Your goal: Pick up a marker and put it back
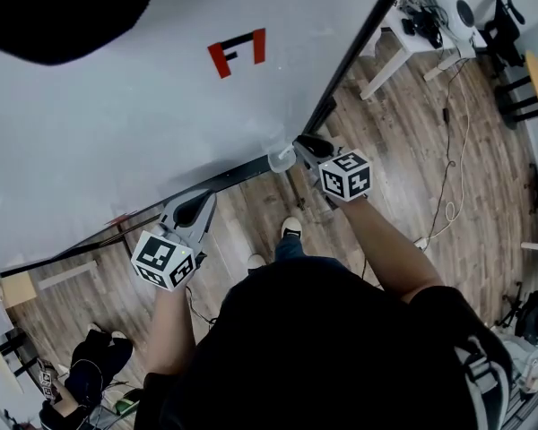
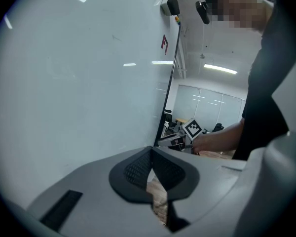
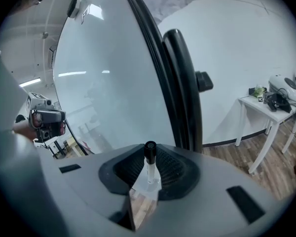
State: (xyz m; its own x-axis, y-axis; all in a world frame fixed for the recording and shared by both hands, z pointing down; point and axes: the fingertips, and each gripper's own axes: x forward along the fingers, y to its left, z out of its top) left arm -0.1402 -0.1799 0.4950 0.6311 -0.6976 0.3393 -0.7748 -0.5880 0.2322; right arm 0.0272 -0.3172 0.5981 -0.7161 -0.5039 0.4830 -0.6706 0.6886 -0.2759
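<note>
Between the pads of the right claw (image 3: 148, 156), upright and pinched, the black-capped marker (image 3: 149, 167); left claw (image 2: 152, 156) closed, empty

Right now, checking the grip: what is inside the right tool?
A black-capped marker stands clamped between the pads of the right tool. Its lower end is covered by the pads.

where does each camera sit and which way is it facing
Head view: on the person's head, steeply down at whiteboard and floor; arms, left gripper, right gripper show.
Left gripper view: on that gripper, along the whiteboard; its shut jaws show.
Right gripper view: on that gripper, toward the whiteboard's edge; its jaws clamp a marker.
Shared: each gripper view shows the other gripper.
</note>
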